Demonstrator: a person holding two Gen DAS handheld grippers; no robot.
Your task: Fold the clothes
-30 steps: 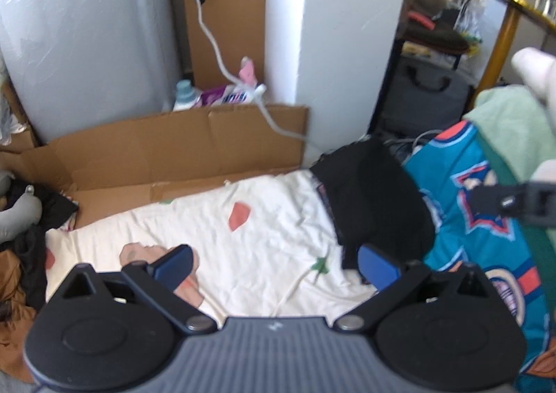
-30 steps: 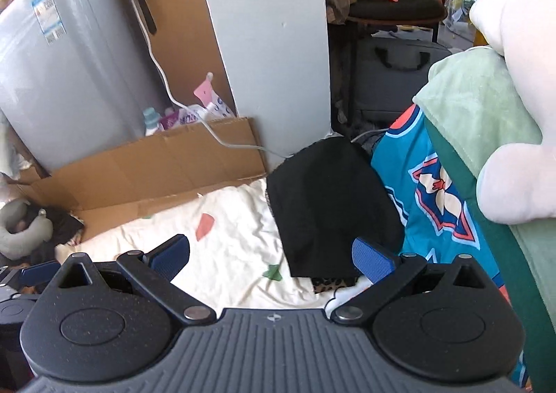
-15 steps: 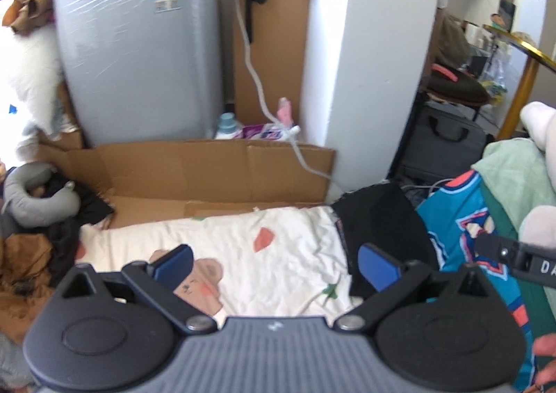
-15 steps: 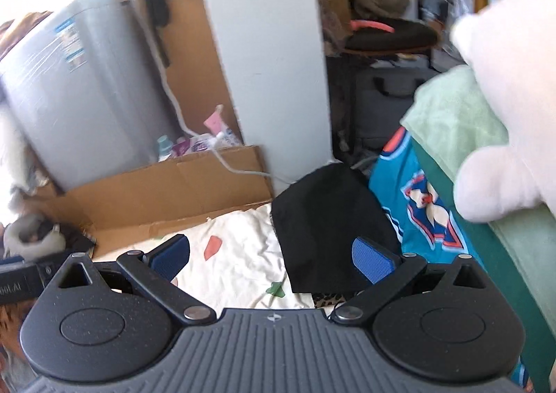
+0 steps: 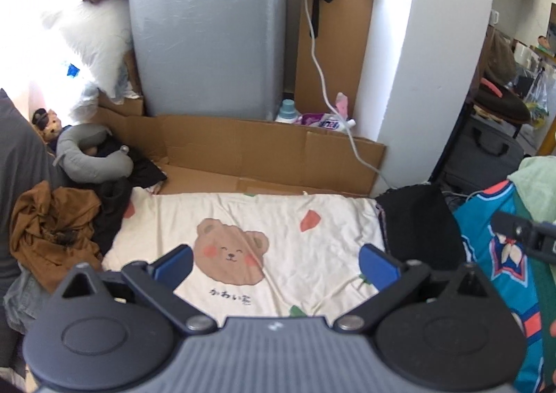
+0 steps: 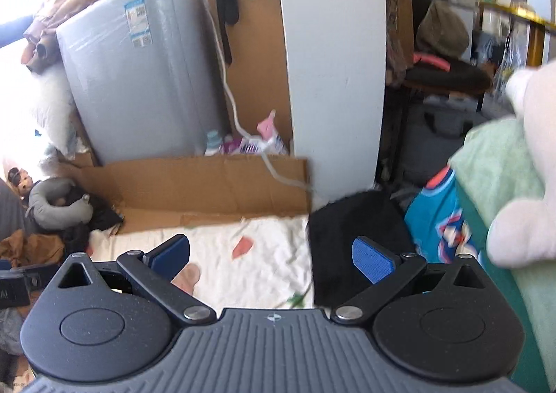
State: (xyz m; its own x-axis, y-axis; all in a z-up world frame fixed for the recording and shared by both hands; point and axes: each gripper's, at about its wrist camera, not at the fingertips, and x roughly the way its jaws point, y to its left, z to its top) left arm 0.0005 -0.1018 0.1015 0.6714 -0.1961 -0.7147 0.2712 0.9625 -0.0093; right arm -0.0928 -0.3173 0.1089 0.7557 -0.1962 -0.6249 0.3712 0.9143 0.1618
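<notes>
A cream bedsheet (image 5: 278, 219) with a bear print spreads across the near middle. On its right edge lies a black garment (image 5: 417, 222), flat and compact, beside a teal jersey (image 5: 500, 254). A brown heap (image 5: 52, 226) sits left. The black cloth looks soft and light, best pinched at a corner or hem. The left gripper (image 5: 274, 262) and the right gripper (image 6: 271, 254) both hover wide apart, holding nothing.

L hand-held gripper (image 5: 276, 262) pulled back/up | bear sheet (image 5: 243, 219) now fully seen | R hand-held gripper (image 6: 271, 255) raised too
</notes>
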